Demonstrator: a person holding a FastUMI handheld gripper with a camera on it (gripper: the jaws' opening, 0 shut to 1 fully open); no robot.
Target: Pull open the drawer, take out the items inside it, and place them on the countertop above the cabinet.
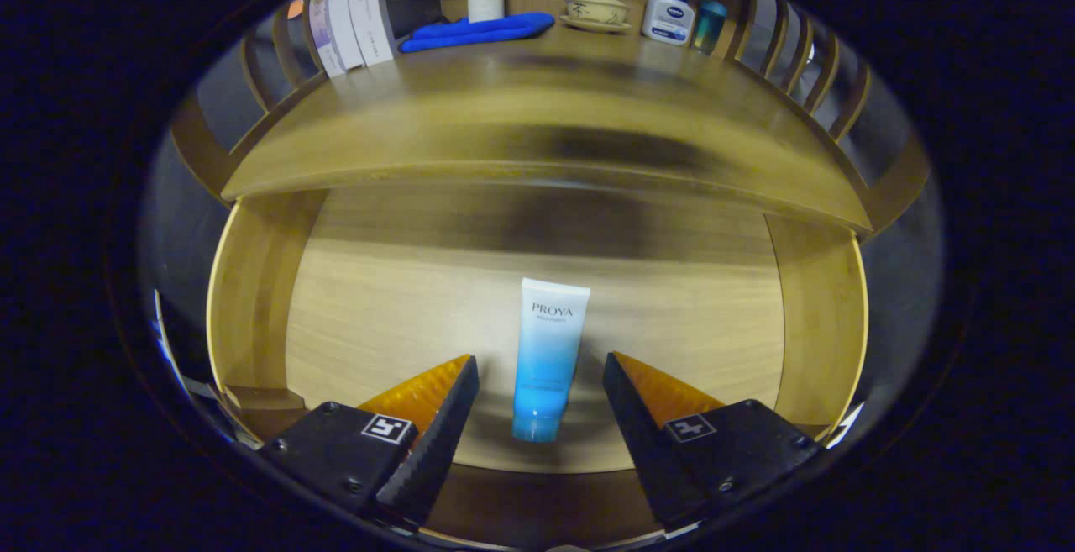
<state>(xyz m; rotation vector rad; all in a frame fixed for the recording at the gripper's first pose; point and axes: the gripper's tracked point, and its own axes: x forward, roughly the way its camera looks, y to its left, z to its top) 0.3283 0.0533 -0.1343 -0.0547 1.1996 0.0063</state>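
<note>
The light wooden drawer (378, 317) stands pulled open beneath the wooden countertop (537, 123). A white-to-blue gradient plastic tube (547, 357) lies flat on the drawer floor, between the tips of the released gripper (540, 367), untouched by either finger

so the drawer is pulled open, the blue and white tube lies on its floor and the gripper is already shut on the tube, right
Not quite. In the gripper view the drawer is open and the blue and white tube lies on its floor, but the gripper is open: its fingers stand apart on either side of the tube's lower half, with a gap on each side, and neither presses on it.
</note>
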